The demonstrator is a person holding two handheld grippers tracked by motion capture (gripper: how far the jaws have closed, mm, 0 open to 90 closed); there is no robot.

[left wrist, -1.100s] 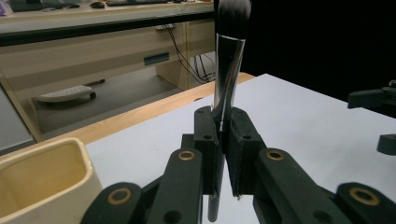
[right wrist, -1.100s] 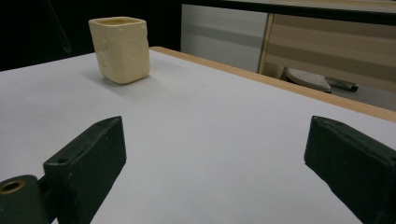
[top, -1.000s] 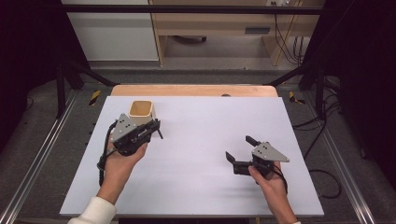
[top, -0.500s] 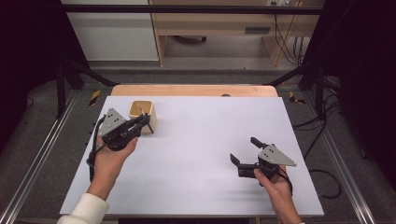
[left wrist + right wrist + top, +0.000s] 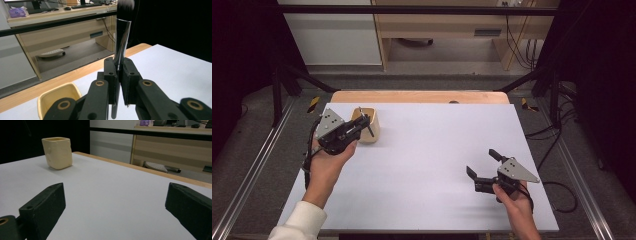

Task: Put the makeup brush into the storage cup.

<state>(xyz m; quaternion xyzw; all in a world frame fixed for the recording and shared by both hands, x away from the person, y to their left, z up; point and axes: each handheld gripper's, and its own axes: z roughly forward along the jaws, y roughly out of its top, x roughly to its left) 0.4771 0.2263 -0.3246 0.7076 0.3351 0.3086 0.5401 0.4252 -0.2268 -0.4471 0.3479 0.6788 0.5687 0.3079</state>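
- My left hand-held gripper (image 5: 362, 127) is near the far left corner of the desk (image 5: 437, 150).
- It is pinching a makeup brush (image 5: 121, 47) tight between its two black jaws.
- In the left gripper view, the brush stands up straight out of the jaws. Its fluffy dark tip (image 5: 125, 6) is at the top, and the shiny dark handle goes down through the jaws and pokes out a bit below them.
- In the high view, the brush (image 5: 368, 126) looks like a thin dark stick, right over the cup.
- The cup (image 5: 366, 126) is a little pale yellow cup with a square top. It sits on the desk near the far left corner, close to the far edge.
- My left hand-held gripper is just beside the cup, on its left. I cannot tell if the brush touches the cup.
- In the left gripper view, the open top of the cup (image 5: 58, 96) is low down, to the left of my jaws.
- My right hand-held gripper (image 5: 482, 164) is near the right front corner of the desk, well apart from the cup.
- Its jaws are spread wide, and nothing is between them.
- In the right gripper view, the cup (image 5: 57, 152) is far off, near the far edge of the desk.
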